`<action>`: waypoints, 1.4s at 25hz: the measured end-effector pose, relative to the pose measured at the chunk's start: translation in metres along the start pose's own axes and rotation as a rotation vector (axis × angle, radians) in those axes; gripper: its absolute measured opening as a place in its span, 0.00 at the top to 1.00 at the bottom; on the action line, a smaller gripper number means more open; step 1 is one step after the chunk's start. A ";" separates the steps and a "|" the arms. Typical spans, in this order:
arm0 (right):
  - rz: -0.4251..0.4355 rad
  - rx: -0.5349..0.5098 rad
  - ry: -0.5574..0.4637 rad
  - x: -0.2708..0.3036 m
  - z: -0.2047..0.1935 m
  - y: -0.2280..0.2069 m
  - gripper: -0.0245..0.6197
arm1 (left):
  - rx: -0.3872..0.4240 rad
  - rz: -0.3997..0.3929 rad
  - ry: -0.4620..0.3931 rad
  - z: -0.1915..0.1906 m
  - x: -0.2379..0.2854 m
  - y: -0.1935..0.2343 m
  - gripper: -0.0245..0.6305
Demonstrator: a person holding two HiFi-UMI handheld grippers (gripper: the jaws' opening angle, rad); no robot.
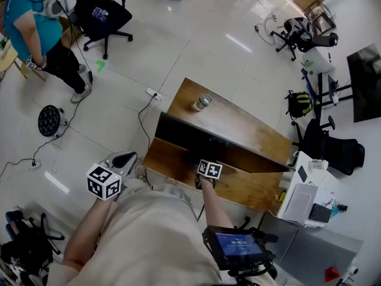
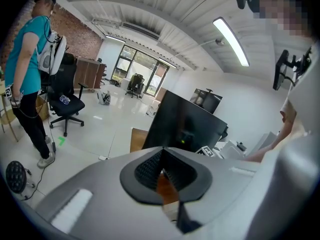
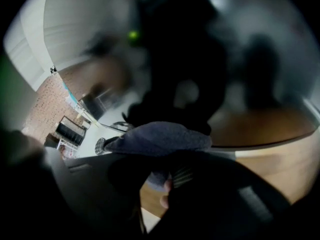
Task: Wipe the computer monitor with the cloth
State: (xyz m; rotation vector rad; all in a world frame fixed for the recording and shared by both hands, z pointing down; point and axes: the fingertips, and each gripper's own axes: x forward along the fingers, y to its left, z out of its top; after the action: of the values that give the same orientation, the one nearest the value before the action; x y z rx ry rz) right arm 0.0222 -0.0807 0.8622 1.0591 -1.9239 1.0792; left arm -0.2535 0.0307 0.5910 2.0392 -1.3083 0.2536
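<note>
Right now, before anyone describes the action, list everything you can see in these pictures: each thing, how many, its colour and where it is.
Flat rectangular computer monitor: one, black, upright on the table.
Long wooden table: one, brown, centre of the room.
Glass jar with metal lid: one, clear, on the table beyond the monitor.
Wheeled office chairs: at least three, black, one far left, two right.
Plastic power strip: one, white, floor by the table's left end.
Standing person in teal shirt: one, far left.
Soft dark cloth: one, blue-grey, clamped in the right gripper.
Left gripper: one, grey, jaws together, empty, left of the table.
Right gripper: one, dark grey, shut on the cloth, at the monitor.
</note>
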 end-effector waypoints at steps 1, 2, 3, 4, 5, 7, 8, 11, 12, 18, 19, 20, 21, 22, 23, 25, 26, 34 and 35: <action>0.009 -0.009 0.004 0.004 0.001 0.008 0.83 | -0.001 0.000 -0.002 0.000 -0.001 0.003 0.96; 0.019 -0.017 0.007 0.008 0.002 0.015 0.83 | -0.002 0.001 -0.004 0.001 -0.002 0.005 0.96; 0.027 -0.025 0.011 0.011 0.002 0.023 0.83 | -0.003 0.001 -0.006 0.001 -0.004 0.007 0.96; 0.033 -0.032 0.015 0.014 0.003 0.029 0.83 | -0.005 0.002 -0.008 0.001 -0.006 0.010 0.96; 0.038 -0.037 0.018 0.017 0.003 0.036 0.83 | -0.007 0.003 -0.010 0.002 -0.007 0.013 0.96; 0.046 -0.042 0.022 0.022 0.004 0.047 0.83 | -0.010 0.002 -0.012 0.002 -0.011 0.019 0.96; 0.051 -0.042 0.024 0.024 0.004 0.052 0.83 | -0.012 0.001 -0.013 0.002 -0.013 0.021 0.96; 0.067 -0.051 0.030 0.031 0.007 0.069 0.83 | -0.016 0.001 -0.016 0.001 -0.018 0.030 0.96; 0.071 -0.058 0.032 0.034 0.009 0.075 0.83 | -0.016 0.002 -0.015 0.001 -0.019 0.034 0.96; 0.093 -0.099 0.054 0.054 0.009 0.114 0.83 | -0.022 0.002 -0.009 -0.001 -0.026 0.056 0.96; 0.097 -0.110 0.057 0.057 0.010 0.120 0.83 | -0.021 0.001 -0.011 0.000 -0.027 0.059 0.96; 0.102 -0.121 0.061 0.060 0.011 0.126 0.83 | -0.019 0.001 -0.013 0.001 -0.028 0.061 0.96; 0.107 -0.132 0.065 0.063 0.011 0.132 0.83 | -0.017 0.000 -0.015 0.003 -0.028 0.063 0.96; 0.112 -0.141 0.068 0.065 0.012 0.138 0.83 | -0.015 -0.002 -0.017 0.005 -0.029 0.065 0.96; 0.117 -0.151 0.072 0.068 0.012 0.144 0.83 | -0.012 -0.003 -0.018 0.007 -0.029 0.067 0.96; 0.129 -0.166 0.076 0.073 0.013 0.157 0.83 | -0.005 -0.006 -0.019 0.010 -0.032 0.072 0.96; 0.133 -0.172 0.078 0.076 0.013 0.162 0.83 | -0.002 -0.008 -0.019 0.011 -0.033 0.075 0.96; 0.147 -0.202 0.089 0.095 0.012 0.192 0.83 | 0.011 -0.009 -0.005 0.009 -0.045 0.096 0.96; 0.147 -0.204 0.090 0.097 0.012 0.195 0.83 | 0.013 -0.007 -0.002 0.008 -0.047 0.098 0.96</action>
State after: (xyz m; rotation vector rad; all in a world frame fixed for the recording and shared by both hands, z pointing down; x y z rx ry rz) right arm -0.1946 -0.0585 0.8733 0.7553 -2.0146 0.9672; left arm -0.3619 0.0345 0.6049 2.0550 -1.3032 0.2572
